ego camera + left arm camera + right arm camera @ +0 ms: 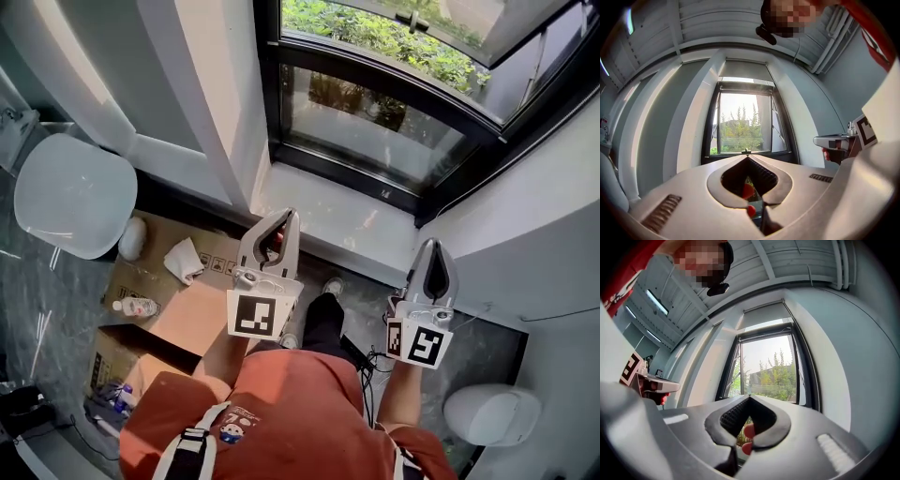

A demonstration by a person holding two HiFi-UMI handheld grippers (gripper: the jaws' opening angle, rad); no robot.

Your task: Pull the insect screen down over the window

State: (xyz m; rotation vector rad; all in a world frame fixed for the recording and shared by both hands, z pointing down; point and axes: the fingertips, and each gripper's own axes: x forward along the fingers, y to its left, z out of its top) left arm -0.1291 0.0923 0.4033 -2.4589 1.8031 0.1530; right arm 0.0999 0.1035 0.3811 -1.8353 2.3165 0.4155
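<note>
Grey moulded-plastic left gripper and right gripper: ribbed jaws closed, empty. Black-framed glass window; grey screen apparently rolled up.

The left claw, centre of frame, and the right claw, right of centre, are held side by side, well apart, tips toward the top of the frame. Both have jaws closed together, empty. The left forearm and right forearm extend from the lower frame.
</note>
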